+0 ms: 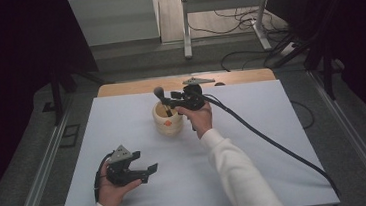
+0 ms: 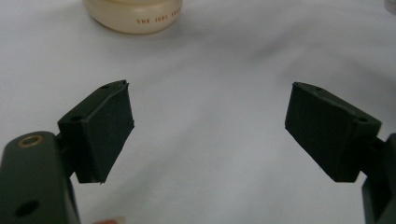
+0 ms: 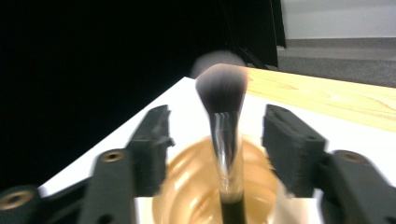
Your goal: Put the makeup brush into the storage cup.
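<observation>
High view: the right gripper [image 1: 167,102] hangs over the cup [image 1: 167,119] mid-table, where the brush [image 1: 160,96] leans, head up. The left gripper [image 1: 144,172] rests apart near the table [image 1: 257,176] edge, out of the way.

Left gripper view: its jaws gape wide, with nothing between them; the cup's base [image 2: 133,16] sits ahead.

Right gripper view: the jaws stand half open either side of the brush [image 3: 224,121], clear of it, so it stands free in the cup [image 3: 187,191].
</observation>
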Demonstrator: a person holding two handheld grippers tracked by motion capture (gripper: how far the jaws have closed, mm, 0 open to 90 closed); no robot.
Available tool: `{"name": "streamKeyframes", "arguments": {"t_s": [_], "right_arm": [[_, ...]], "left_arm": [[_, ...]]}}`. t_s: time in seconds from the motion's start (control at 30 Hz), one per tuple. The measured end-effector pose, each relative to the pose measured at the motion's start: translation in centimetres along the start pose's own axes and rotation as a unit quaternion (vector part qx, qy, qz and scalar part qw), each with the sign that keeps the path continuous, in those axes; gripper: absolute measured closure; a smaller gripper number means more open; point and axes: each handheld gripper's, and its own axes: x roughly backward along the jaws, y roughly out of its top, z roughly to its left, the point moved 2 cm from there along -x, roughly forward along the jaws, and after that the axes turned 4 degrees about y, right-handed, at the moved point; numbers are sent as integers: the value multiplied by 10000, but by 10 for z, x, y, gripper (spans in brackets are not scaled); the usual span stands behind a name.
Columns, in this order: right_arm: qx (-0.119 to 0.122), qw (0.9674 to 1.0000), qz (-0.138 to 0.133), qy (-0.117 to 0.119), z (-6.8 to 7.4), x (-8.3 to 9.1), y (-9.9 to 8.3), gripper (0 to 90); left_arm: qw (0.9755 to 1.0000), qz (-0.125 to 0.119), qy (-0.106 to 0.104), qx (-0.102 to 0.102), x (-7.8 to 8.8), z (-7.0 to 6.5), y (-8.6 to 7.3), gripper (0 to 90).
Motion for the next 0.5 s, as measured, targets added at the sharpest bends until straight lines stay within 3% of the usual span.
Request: {"name": "streamKeyframes", "arguments": {"t_s": [0.13, 0.23, 0.4, 0.5], "right_arm": [[141, 9998, 105, -67, -2, 7, 2, 239], [393, 9989, 128, -228, -1, 11, 3, 145], [608, 9979, 135, -202, 6, 16, 4, 81], [687, 9974, 205, -124, 11, 19, 5, 95]], "left_arm": [[10000, -16, 4, 8, 1, 0, 0, 156], [10000, -29, 8, 12, 1, 0, 0, 156], [10000, -63, 26, 34, 3, 2, 0, 157], [9999, -67, 40, 81, 4, 2, 0, 157]]}}
